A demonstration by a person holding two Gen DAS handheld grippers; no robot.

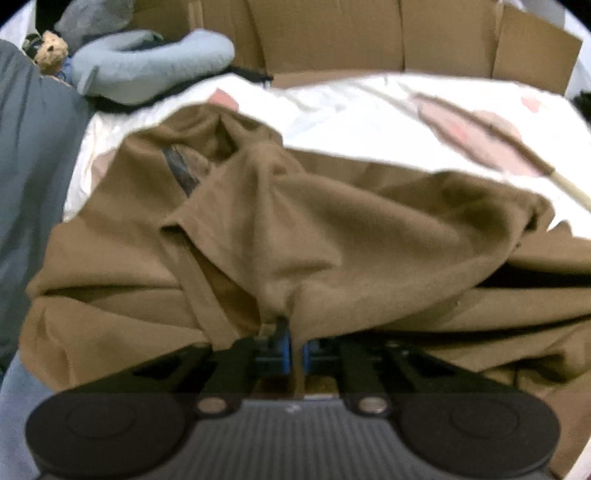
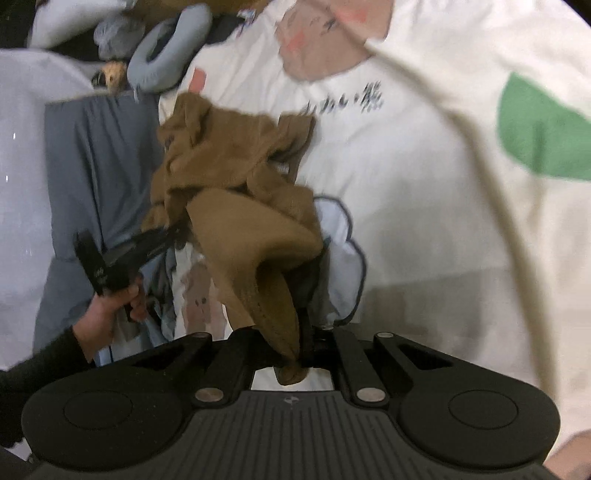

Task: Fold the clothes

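Left wrist view: the left gripper [image 1: 291, 332] at bottom center was clenched on a bunched fold of the brown garment [image 1: 295, 229], which sprawled across the middle of the frame over a white sheet [image 1: 369, 110], with a grey neck pillow [image 1: 147, 62] and a little teddy [image 1: 51, 51] upper left and cardboard [image 1: 332, 33] along the top. Right wrist view: the right gripper [image 2: 299, 354] at bottom center had a corner of the same garment [image 2: 236, 166] pinched tight, the cloth hanging crumpled mid-frame above the printed sheet [image 2: 424, 184], while a hand [image 2: 110, 306] at lower left held the other gripper [image 2: 177, 232], which gripped the garment's left edge.
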